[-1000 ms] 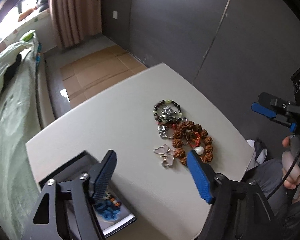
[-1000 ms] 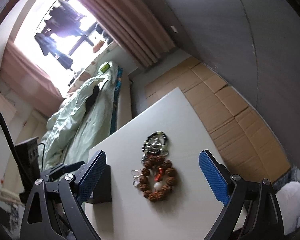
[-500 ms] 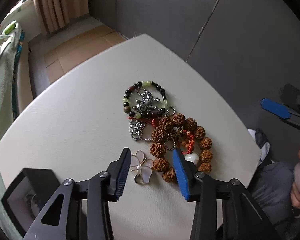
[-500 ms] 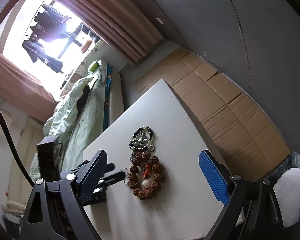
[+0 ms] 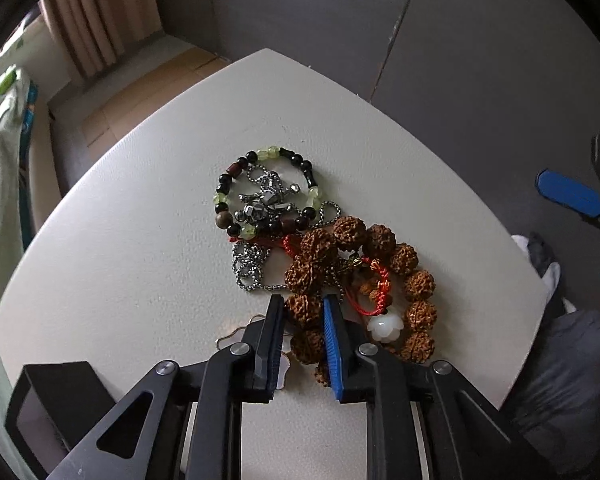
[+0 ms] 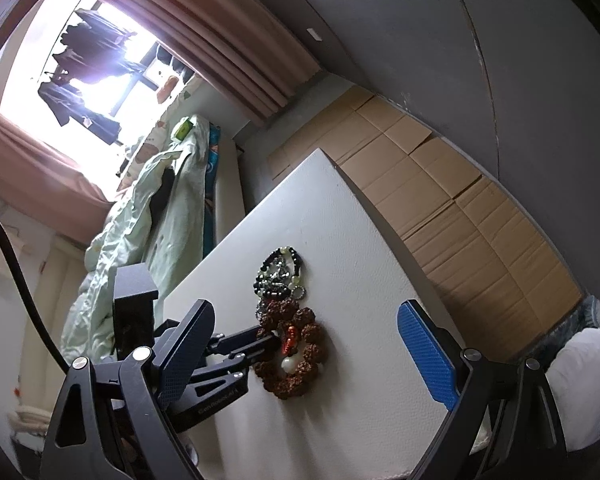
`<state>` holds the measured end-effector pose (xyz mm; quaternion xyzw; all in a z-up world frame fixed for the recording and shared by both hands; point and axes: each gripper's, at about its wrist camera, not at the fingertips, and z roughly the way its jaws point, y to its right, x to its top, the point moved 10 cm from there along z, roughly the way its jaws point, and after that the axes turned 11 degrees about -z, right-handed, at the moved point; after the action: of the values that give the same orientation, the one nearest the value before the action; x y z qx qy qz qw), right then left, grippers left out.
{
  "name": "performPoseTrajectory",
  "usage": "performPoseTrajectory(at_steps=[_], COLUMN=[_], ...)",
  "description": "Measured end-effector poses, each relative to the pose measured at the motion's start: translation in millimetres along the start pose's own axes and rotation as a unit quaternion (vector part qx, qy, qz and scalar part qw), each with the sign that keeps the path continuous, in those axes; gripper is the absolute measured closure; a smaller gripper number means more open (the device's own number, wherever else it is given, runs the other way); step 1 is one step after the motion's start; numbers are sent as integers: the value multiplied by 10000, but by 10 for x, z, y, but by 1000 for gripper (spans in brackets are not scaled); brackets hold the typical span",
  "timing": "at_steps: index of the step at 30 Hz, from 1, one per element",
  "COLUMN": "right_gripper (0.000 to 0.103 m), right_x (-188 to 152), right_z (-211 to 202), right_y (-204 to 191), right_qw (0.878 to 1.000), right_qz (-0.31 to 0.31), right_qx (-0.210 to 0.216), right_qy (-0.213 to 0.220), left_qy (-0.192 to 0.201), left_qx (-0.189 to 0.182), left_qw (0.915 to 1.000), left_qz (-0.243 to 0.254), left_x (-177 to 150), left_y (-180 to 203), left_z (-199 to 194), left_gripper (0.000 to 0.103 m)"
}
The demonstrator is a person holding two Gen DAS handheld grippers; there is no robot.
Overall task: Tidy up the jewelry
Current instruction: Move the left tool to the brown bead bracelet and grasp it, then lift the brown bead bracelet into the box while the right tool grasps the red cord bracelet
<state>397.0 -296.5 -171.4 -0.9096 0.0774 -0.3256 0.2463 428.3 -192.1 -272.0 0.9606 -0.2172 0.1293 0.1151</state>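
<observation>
A pile of jewelry lies on the white table point(image 5: 140, 240). A brown seed-bead bracelet point(image 5: 380, 276) with a red cord and a white flower bead lies nearest me. Behind it are a black-and-green bead bracelet point(image 5: 236, 168) and a silver chain point(image 5: 248, 268). My left gripper point(image 5: 303, 308) is shut on the near side of the brown bracelet, down at the table. A pale butterfly pendant point(image 5: 228, 336) is mostly hidden under its left finger. My right gripper point(image 6: 304, 344) is open and empty, held off to the right above the table; the brown bracelet point(image 6: 300, 364) shows between its fingers.
A black jewelry box point(image 5: 56, 404) stands at the table's near left corner, also in the right wrist view point(image 6: 134, 308). A bed with green bedding point(image 6: 140, 216) lies left of the table. Cardboard covers the floor point(image 6: 440, 184) beyond. A grey wall stands behind.
My left gripper has come from over the box to the jewelry pile, dropped to the table and closed from wide open onto the brown bracelet. The right gripper stayed open, tilting slightly.
</observation>
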Motion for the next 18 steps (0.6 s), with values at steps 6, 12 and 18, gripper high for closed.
performPoseTrajectory(at_steps=[6,12,18], right_gripper=[9,9,9], right_x=[-5,-12,-43], right_z=[29,59,110], right_y=[-24,-35,-61], right_qw=[10000,9999,9998], right_qz=[-26,-52,-127], right_qx=[-31,-65,-113], right_qy=[-34,-65,-135], left_qy=[310,681,1000], left_qx=[-285,-580,-775], left_qw=[9990,9956,9909], left_qz=[-153,-293,-470], left_x=[31,86,212], left_y=[6,-27,-204], left_z=[-274,-662,-931], left_gripper=[83,83,83])
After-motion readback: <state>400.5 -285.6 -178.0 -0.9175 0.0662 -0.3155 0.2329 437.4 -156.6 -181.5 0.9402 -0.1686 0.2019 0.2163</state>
